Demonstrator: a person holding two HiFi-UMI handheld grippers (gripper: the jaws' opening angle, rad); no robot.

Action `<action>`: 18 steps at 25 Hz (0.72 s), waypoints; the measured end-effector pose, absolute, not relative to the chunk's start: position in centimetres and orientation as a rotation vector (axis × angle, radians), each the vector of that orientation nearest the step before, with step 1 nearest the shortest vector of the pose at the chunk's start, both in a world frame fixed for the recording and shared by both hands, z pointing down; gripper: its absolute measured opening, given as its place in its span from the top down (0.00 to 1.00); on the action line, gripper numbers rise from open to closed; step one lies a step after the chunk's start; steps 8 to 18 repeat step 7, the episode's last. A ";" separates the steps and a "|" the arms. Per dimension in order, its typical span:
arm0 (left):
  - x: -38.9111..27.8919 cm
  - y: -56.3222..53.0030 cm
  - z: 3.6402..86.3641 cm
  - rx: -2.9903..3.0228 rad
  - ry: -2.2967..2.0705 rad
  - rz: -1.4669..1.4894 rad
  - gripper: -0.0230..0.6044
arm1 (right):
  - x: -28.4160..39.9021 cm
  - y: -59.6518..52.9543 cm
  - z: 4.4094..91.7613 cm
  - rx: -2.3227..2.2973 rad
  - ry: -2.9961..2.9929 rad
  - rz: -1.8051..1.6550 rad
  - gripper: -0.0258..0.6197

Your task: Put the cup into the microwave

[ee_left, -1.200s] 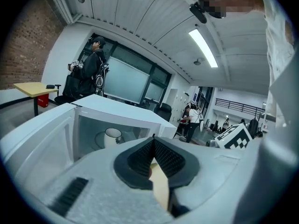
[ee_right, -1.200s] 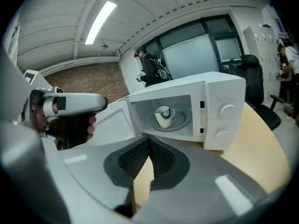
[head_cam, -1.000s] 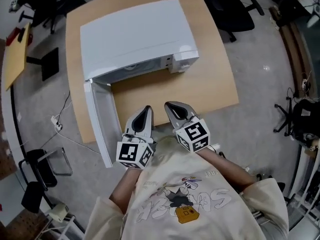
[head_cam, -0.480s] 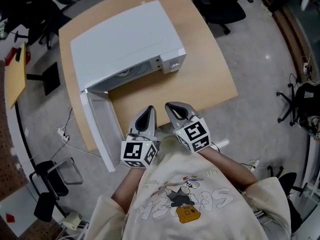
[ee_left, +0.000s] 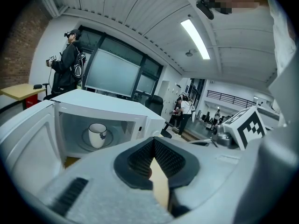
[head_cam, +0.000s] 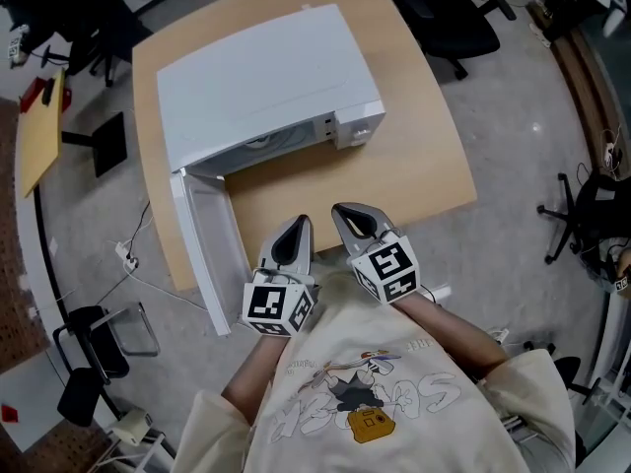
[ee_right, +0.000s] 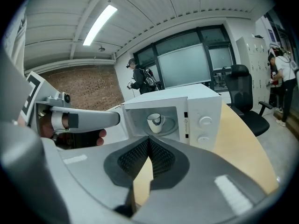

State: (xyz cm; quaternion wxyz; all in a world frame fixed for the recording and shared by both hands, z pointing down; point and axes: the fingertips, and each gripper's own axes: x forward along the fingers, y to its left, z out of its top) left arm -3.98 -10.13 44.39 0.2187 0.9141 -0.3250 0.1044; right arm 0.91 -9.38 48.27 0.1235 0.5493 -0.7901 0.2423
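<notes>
A white cup with a dark mark stands upright on the turntable inside the white microwave. It also shows in the right gripper view as the cup deep in the cavity. The microwave door hangs open to the left, past the table's edge. My left gripper and right gripper hover side by side over the table's near edge, well short of the microwave. Both point at its opening. The left gripper is shut with nothing in it, and so is the right gripper.
The microwave sits on a wooden table with bare wood in front of it and to the right. Black office chairs stand beyond the table's far right corner. A cable and socket strip lie on the floor at the left. A person stands in the background.
Only the head view has shifted a little. Both grippers stay shut in the same place, and the cup and door have not moved.
</notes>
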 end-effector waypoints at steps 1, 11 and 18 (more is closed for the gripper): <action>-4.1 -10.1 44.4 2.529 -0.900 0.287 0.96 | 0.8 -9.4 48.2 1.599 -2.306 0.704 0.96; -4.2 -10.3 44.6 2.520 -0.899 0.286 0.96 | 0.6 -9.5 48.1 1.597 -2.308 0.702 0.96; -4.2 -10.3 44.6 2.520 -0.899 0.286 0.96 | 0.6 -9.5 48.1 1.597 -2.308 0.702 0.96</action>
